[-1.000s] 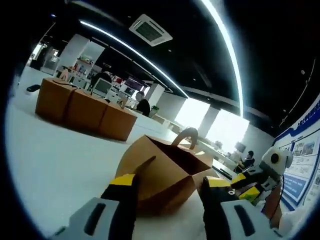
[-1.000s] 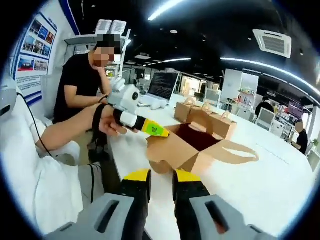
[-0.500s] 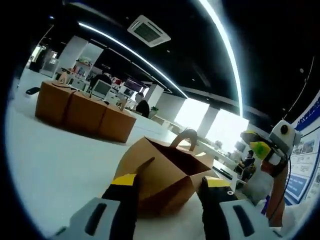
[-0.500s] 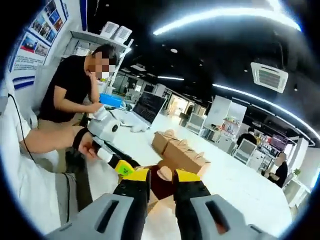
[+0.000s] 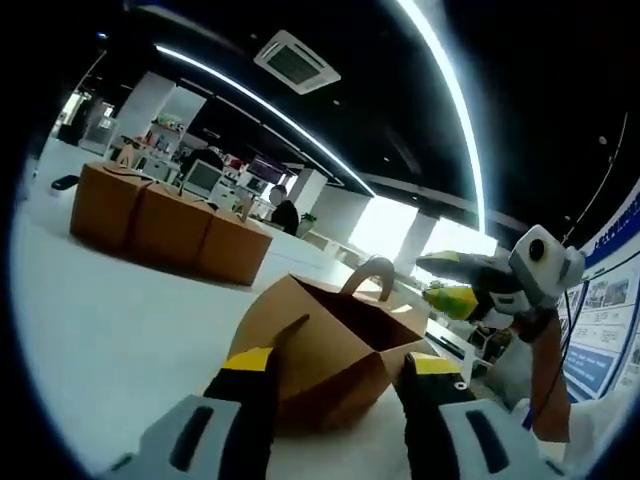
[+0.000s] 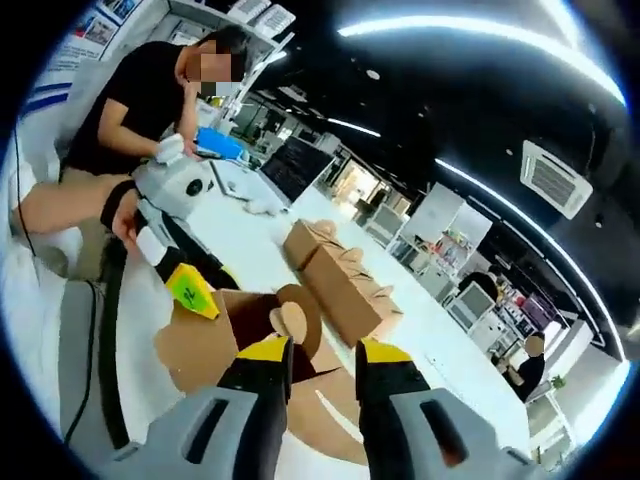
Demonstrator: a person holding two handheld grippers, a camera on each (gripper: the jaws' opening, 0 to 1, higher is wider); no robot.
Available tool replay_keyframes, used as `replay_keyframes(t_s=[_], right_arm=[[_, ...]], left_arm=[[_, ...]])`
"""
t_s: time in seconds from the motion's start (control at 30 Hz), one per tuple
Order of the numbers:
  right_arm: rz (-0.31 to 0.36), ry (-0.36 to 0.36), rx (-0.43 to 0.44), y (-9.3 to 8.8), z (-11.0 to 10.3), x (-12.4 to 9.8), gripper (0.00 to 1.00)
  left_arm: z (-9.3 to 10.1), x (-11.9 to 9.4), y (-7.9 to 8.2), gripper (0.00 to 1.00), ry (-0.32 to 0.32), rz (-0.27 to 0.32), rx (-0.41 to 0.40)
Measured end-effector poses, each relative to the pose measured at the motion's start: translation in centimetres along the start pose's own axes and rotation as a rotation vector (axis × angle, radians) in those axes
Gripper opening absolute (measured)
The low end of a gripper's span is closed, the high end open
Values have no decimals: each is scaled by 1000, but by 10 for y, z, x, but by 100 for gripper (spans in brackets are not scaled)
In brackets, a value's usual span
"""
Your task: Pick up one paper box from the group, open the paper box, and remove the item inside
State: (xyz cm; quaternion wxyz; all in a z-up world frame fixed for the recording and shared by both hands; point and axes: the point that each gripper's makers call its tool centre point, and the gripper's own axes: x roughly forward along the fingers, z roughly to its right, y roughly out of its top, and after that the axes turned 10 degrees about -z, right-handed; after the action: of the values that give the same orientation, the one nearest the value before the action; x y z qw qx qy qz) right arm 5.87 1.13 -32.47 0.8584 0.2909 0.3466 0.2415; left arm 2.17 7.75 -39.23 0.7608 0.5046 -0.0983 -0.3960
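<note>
Left gripper view, from the left edge across: white tabletop [image 5: 110, 310] sweeping over the lower left of the frame. Upper left, a row of closed paper boxes [image 5: 165, 225] sitting side by side on it, well apart from everything else. Centre, just above the bottom edge, the open paper box [image 5: 325, 345] resting on the tabletop, flaps spread, dark interior showing, curved handle [image 5: 372, 270] standing at its far rim. Bottom centre, left gripper [image 5: 335, 375] with yellow-tipped fingers [image 5: 248, 362] set wide, one on each side of the open box, nothing clamped between them; whether touching the cardboard, cannot tell. Right of centre, the right gripper [image 5: 450, 280] reaching in from the right edge, above the box's far corner, held by a hand [image 5: 540, 345].

Right gripper view, again left to right: upper left, a seated person in a black shirt [image 6: 135, 95] at the tabletop's edge. Left of centre, the left gripper [image 6: 195, 290] with its yellow tip against the open paper box [image 6: 215, 340]. Bottom centre, right gripper [image 6: 325, 355], fingers [image 6: 265, 352] set narrow with a slim gap, empty, hanging over the box's round-ended flap [image 6: 290, 320]. Right of centre, the row of closed paper boxes [image 6: 335, 275] on the white tabletop [image 6: 440, 330].
</note>
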Motion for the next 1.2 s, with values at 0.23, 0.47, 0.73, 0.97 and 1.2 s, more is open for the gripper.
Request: replay_keyframes(t_s=[0.23,0.47,0.73,0.97,1.2], right_arm=[[-30,16,-50,-4,-7,15,28],[-95,14,-129,-12,-12,24,27],[-105,14,-109,-13,-10,31,21],[-94,42,-84,-8,-11,29,7],[-92,57,-40,-10,-10,30,6]], left_arm=[[0,0,0,51,-4,1,-1],[-1,0,0,51,-7,-1,-2],[-2,1,1,51,-7,0,-3],[-2,3,0,51,-7,-1,-6],[-4,4,1,51,-4,2,-9]])
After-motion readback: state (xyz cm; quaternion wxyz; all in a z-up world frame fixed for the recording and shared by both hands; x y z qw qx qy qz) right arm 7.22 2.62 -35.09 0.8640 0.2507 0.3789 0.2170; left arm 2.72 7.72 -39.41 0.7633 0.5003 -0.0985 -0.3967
